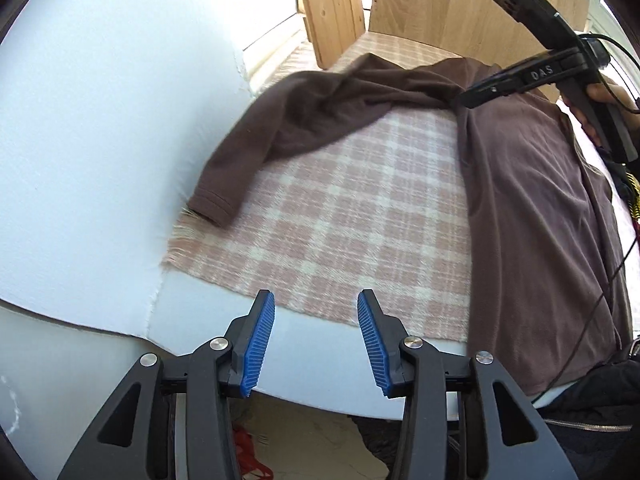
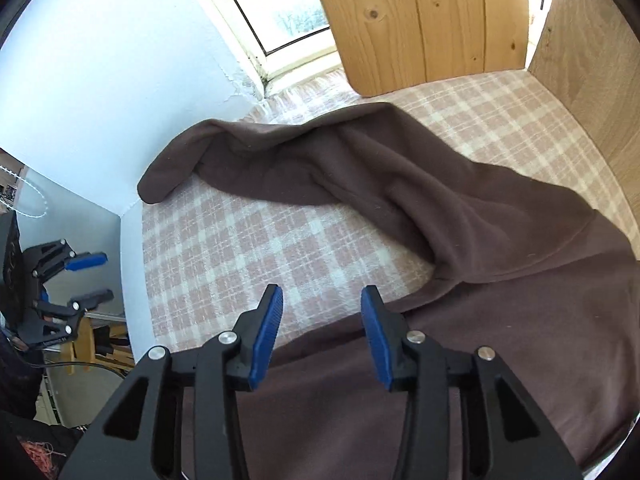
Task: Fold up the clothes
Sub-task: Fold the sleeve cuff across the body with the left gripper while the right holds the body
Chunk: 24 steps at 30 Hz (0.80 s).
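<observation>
Brown sweater (image 1: 532, 184) lies spread on a plaid blanket (image 1: 340, 220), one sleeve (image 2: 248, 160) trailing toward the far wall. Left gripper (image 1: 316, 340) and right gripper (image 2: 322, 336) hover wide, empty. Risk: grabbing blanket along with fabric, bunching the fold.

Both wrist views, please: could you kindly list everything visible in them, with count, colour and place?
Brown long-sleeved fleece top: one, brown, spread on the blanket, its sleeve stretched toward the white wall.
Pink-and-cream checked blanket: one, covering the white surface beneath the top.
White wall: one, along the blanket's left edge.
Light wooden panels: several, pale wood, standing at the blanket's far end.
Window: one, bright, far corner.
Left gripper: one, black with blue pads, open, at the blanket's near edge.
Right gripper: one, same colours, open, above the top's body.
</observation>
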Motion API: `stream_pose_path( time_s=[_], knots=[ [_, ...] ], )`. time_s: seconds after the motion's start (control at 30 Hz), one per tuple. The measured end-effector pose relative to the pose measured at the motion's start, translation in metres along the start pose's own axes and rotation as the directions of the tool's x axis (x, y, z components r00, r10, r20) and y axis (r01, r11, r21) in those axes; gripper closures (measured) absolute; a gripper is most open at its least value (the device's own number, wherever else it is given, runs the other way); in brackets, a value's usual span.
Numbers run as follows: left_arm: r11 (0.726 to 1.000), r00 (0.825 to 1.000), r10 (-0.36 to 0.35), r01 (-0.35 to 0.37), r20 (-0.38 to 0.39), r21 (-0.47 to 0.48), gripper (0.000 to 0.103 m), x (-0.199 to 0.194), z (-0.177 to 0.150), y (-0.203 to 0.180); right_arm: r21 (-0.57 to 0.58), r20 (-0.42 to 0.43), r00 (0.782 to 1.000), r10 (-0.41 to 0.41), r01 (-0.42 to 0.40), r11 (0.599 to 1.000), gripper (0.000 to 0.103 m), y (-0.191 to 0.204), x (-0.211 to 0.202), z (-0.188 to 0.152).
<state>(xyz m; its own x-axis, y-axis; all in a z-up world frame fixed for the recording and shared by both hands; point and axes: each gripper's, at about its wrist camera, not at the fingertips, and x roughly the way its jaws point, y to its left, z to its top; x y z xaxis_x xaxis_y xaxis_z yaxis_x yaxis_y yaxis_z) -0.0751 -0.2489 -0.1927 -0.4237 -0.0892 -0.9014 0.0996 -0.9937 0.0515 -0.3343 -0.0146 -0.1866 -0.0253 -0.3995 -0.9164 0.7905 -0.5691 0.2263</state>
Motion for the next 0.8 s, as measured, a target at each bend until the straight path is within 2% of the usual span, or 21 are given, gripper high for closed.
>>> stream_pose_path(
  time_s=[0.07, 0.23, 0.37, 0.53, 0.8],
  knots=[
    [0.999, 0.999, 0.034, -0.034, 0.013, -0.033, 0.056, 0.007, 0.009, 0.017, 0.001, 0.009, 0.999, -0.051, 0.051, 0.999, 0.062, -0.015, -0.006, 0.005],
    [0.989, 1.0, 0.024, -0.023, 0.007, -0.149, 0.055, 0.036, 0.018, 0.046, 0.068, 0.001, 1.0, -0.027, 0.027, 0.997, 0.062, -0.048, -0.01, 0.005],
    [0.984, 1.0, 0.016, -0.013, 0.018, -0.179, 0.056, 0.049, 0.021, 0.051, 0.057, -0.019, 1.0, -0.025, 0.026, 0.998, 0.062, -0.047, 0.001, 0.002],
    [0.972, 0.999, -0.035, 0.039, 0.02, -0.23, 0.058, 0.061, 0.024, 0.055, 0.044, -0.036, 0.999, -0.009, 0.011, 0.999, 0.062, -0.046, 0.003, -0.002],
    [0.951, 0.999, -0.013, 0.024, 0.038, -0.308, 0.058, 0.063, 0.022, 0.064, 0.036, -0.028, 0.999, 0.017, -0.016, 0.999, 0.062, -0.045, -0.001, 0.001]
  ],
)
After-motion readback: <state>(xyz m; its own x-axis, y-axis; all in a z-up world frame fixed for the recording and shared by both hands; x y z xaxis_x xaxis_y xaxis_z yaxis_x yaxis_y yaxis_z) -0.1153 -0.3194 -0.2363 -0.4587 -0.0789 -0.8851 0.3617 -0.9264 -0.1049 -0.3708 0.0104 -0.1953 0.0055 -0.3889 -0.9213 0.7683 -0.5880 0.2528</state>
